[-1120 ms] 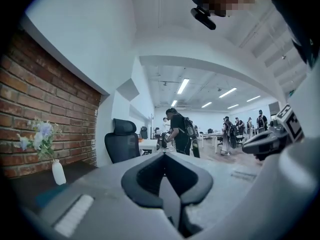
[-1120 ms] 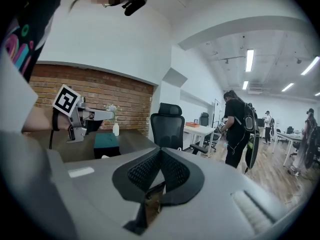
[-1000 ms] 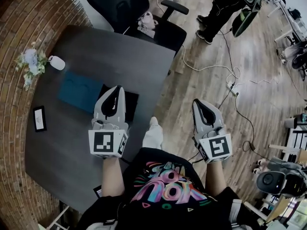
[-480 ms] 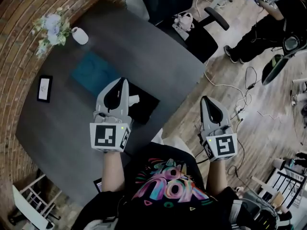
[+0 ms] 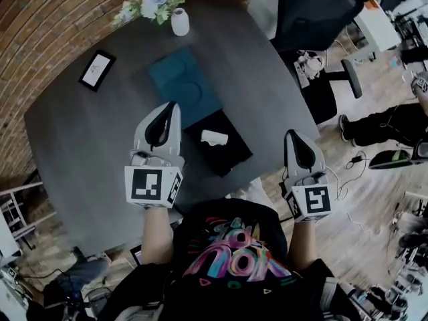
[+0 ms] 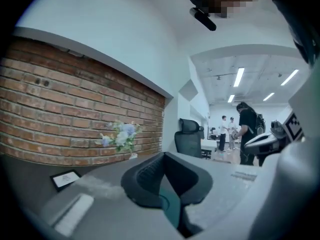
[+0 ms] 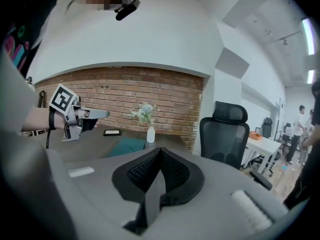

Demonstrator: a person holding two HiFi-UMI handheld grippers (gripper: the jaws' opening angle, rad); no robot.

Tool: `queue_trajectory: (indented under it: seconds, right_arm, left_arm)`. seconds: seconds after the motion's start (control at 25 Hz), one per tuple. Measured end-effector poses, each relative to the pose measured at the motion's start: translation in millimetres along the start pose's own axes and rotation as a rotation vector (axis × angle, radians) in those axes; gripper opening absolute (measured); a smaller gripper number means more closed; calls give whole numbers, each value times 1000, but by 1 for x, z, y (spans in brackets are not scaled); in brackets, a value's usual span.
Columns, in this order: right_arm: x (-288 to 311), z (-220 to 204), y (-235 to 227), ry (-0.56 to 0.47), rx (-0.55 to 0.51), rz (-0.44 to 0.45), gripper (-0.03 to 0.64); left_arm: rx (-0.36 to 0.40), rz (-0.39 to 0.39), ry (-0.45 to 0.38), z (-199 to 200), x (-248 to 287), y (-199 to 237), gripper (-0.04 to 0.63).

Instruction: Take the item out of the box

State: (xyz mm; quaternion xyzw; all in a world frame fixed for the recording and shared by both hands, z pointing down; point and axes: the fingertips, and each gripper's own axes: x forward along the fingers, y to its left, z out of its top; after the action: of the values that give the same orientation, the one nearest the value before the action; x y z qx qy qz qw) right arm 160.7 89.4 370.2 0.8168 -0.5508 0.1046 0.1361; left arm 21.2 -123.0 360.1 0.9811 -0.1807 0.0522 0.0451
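A black open box (image 5: 224,149) lies on the dark table (image 5: 80,146) near its front edge, with a small white item (image 5: 214,137) inside it. A teal flat piece (image 5: 184,85) lies just beyond the box. My left gripper (image 5: 172,107) hovers over the table to the left of the box, jaws together and nothing in them; in its own view the left gripper (image 6: 164,156) points at the brick wall. My right gripper (image 5: 293,134) is off the table's right edge, over the floor, shut and empty; in its own view the right gripper (image 7: 160,151) faces the table.
A white vase of flowers (image 5: 175,15) and a small framed card (image 5: 97,69) stand at the table's far side by the brick wall. A black office chair (image 5: 321,12) sits at the far right corner. Cables and a person's legs (image 5: 378,122) are on the wooden floor to the right.
The head view has swung left, bringing the whole table under it. The box and its white item now show between the grippers. Both grippers stay shut and held out in front.
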Motion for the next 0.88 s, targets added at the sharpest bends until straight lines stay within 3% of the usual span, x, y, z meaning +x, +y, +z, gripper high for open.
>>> queue_trajectory:
  seconds: [0.48,0.88]
  right_arm:
    - [99,43,43,-79,-110,394,3]
    - [125,61,34,-140,-129,635,2]
  left_arm:
    - [-10,380,-23,9,-48,56,0]
    - [1,592,-36,21,-60,32,0]
